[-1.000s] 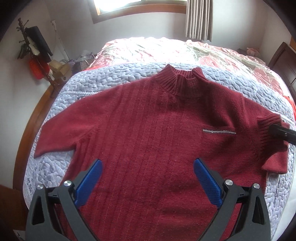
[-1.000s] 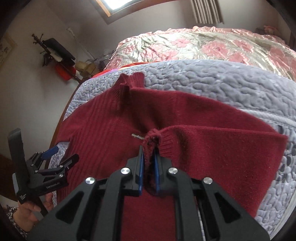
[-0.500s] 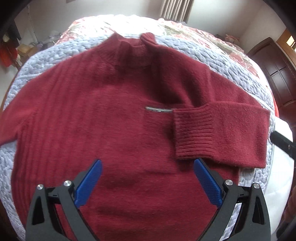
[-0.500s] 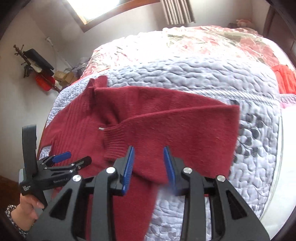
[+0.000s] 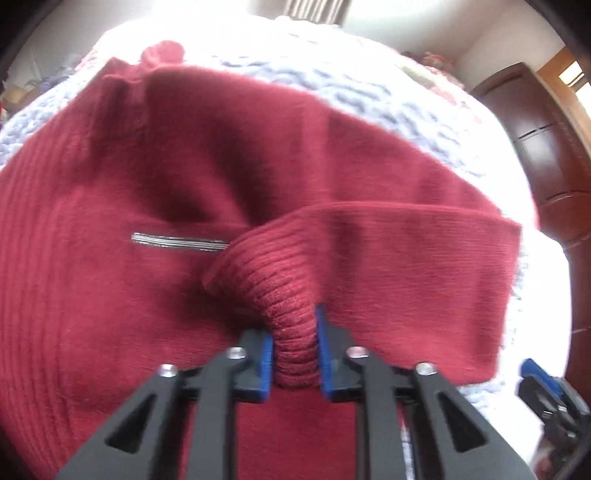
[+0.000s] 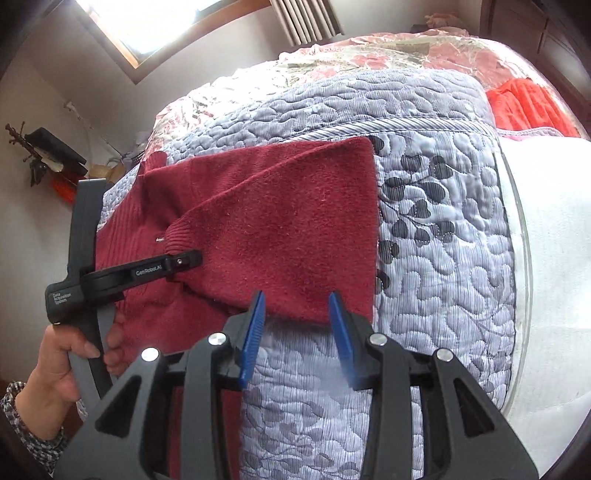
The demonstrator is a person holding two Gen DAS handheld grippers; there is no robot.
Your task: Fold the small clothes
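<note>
Red sweater (image 5: 155, 206) lies front-up on the blue-grey quilted cover (image 6: 443, 229) of the bed, collar (image 5: 162, 55) toward the head end, near the floral bedspread (image 6: 388, 48). Body ribbed on its left part; a thin silver trim bar (image 5: 179, 242) runs across the chest.

One sleeve (image 6: 295, 229) is folded in over the chest, its fold edge close to the side edge of the quilted cover. The ribbed cuff (image 5: 280, 295) ends just beside the silver trim.

Left gripper (image 5: 293, 354): blue pads closed on the ribbed cuff, knit bunched and raised between them. From the right wrist view the same tool reaches in from the foot-end corner, tip on the cuff, held by a hand (image 6: 70, 354) in a checked sleeve (image 6: 22, 435).

Right gripper (image 6: 297, 332): jaws apart, nothing between the pads. It hovers over the lower edge of the folded sleeve, where the red knit meets bare quilt. Whether the pads touch the cloth cannot be told.

Beyond the quilt edge: an orange cloth (image 6: 528, 107) at the far side of the bed, a white sheet (image 6: 554, 258) along the near side. Dark wooden wardrobe (image 5: 546, 155) stands past the bed; window (image 6: 159, 22) and curtain (image 6: 303, 18) at the head wall. Left wrist view is motion-blurred.
</note>
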